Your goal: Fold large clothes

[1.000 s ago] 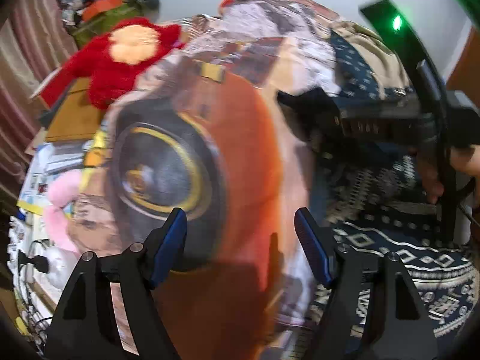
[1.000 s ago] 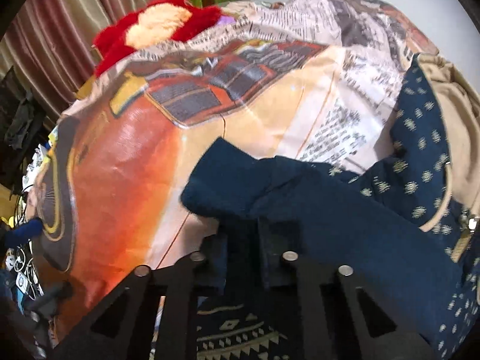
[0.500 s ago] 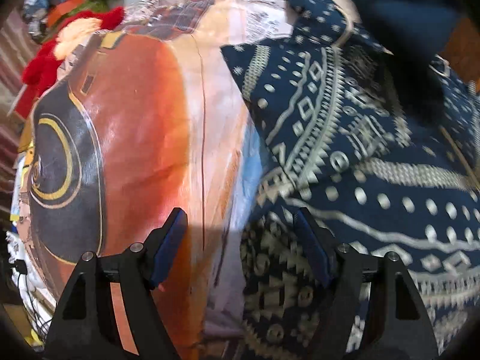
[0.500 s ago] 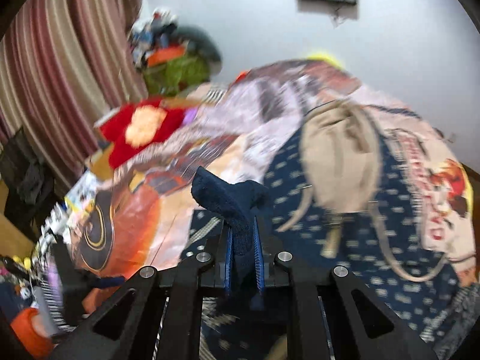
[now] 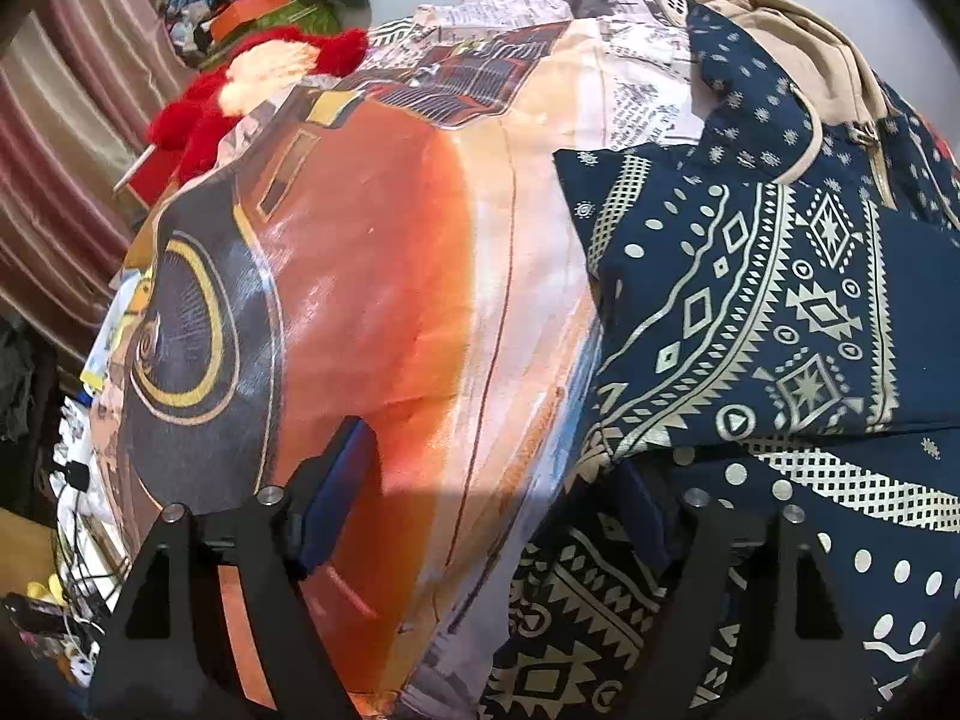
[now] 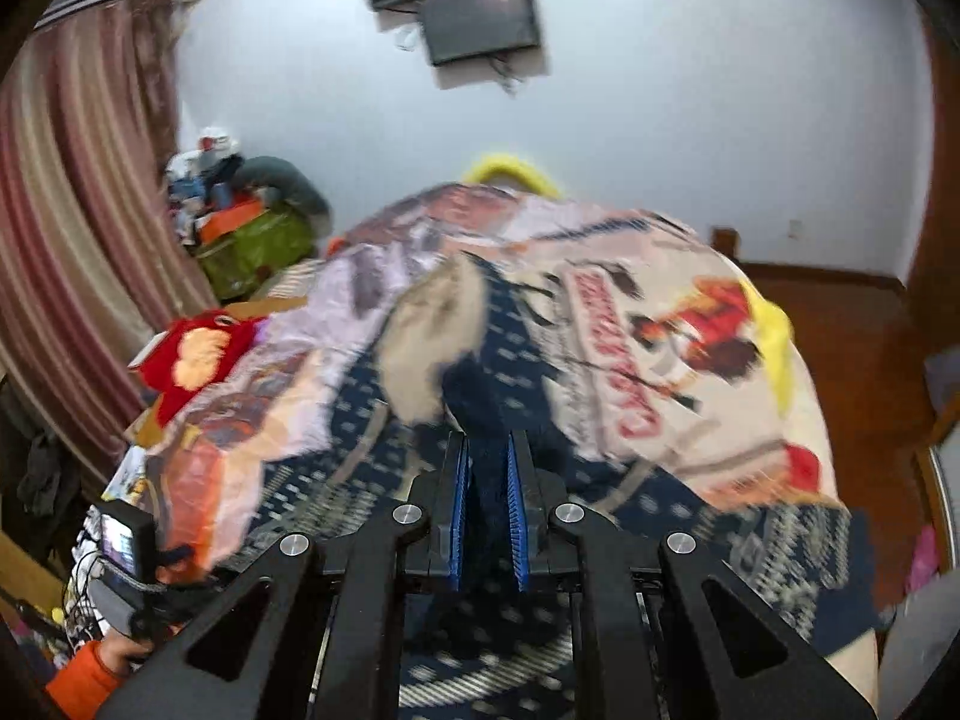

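One bedsheet [image 6: 660, 324], red lettering blurred, unreadable

navy patterned garment [image 5: 750, 312], tan-lined hood, spread on bed, corner folded over

Bedroom, domestic: bed under printed bedspread [image 5: 390, 276], striped curtains [image 6: 78, 192], red plush toy [image 6: 192, 354], wall-mounted television [image 6: 474, 6].

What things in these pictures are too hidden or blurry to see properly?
- Right wrist view: the navy patterned garment is smeared by motion blur, so its print cannot be read.
- Right wrist view: the cloth end inside the right gripper is hidden by its shut jaws.
- Left wrist view: the garment's right and bottom parts are cut off by the frame edge.
- Left wrist view: the left gripper, jaws opening, covers the bedspread below.
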A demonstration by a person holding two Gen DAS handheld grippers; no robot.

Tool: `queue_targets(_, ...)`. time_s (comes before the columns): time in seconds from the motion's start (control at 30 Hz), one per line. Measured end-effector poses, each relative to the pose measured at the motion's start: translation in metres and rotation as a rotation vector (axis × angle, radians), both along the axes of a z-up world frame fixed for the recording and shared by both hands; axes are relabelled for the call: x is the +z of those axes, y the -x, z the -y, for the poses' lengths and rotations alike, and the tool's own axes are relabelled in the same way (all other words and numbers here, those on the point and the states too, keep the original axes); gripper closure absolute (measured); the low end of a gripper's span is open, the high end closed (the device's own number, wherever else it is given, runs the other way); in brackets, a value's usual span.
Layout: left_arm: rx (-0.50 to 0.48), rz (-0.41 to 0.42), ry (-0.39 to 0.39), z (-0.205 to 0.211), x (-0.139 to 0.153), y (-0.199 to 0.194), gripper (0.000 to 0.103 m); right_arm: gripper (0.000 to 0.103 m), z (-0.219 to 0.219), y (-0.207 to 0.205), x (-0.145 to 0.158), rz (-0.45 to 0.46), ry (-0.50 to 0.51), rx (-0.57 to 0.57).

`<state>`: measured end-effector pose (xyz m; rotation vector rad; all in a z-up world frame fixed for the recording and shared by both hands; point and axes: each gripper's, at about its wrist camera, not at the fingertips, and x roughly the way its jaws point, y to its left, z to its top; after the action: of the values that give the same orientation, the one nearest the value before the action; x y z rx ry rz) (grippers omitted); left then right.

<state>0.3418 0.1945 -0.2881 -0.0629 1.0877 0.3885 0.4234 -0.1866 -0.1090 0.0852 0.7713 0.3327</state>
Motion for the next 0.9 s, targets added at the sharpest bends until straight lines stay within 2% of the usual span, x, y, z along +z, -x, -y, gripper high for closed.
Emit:
queue_targets(0.13,0.007,-0.012,-0.001,-0.001,-0.002,0.004,0.021,0.093,0.033,-0.004,-0.03,-0.077,0.016,-0.058)
queue_targets(0.3,-0.042,-0.053,-0.063,0.012,0.0,0.006,0.021,0.093,0.064,-0.007,-0.068,-0.209,0.014,-0.11)
queue_targets(0.43,-0.121,-0.028,-0.114,0.026,0.017,0.02,0.021,0.092,0.069,0.002,-0.071,-0.233,0.012,-0.097)
queue_targets(0.57,-0.163,0.032,-0.111,0.032,0.047,0.031,0.021,0.091,0.041,0.005,-0.066,-0.229,0.095,-0.019)
queue_targets(0.63,-0.172,0.057,-0.093,0.034,0.058,0.031,0.021,0.08,0.023,0.003,-0.065,-0.223,0.109,0.024)
queue_targets(0.67,-0.18,0.076,-0.07,0.035,0.066,0.028,0.021,0.063,0.014,0.003,-0.065,-0.219,0.11,0.044)
queue_targets(0.7,-0.184,0.089,-0.053,0.036,0.071,0.026,0.021,0.041,0.004,0.004,-0.064,-0.207,0.107,0.063)
queue_targets(0.73,-0.188,0.102,-0.031,0.036,0.075,0.021,0.021,0.034,-0.004,0.005,-0.063,-0.183,0.1,0.076)
queue_targets(0.8,-0.202,0.119,0.026,0.04,0.081,0.01,0.021,0.03,-0.026,0.005,-0.062,-0.147,0.116,0.12)
queue_targets(0.9,-0.222,0.109,0.105,0.048,0.077,-0.013,0.021,0.03,-0.054,-0.005,-0.073,-0.164,0.184,0.153)
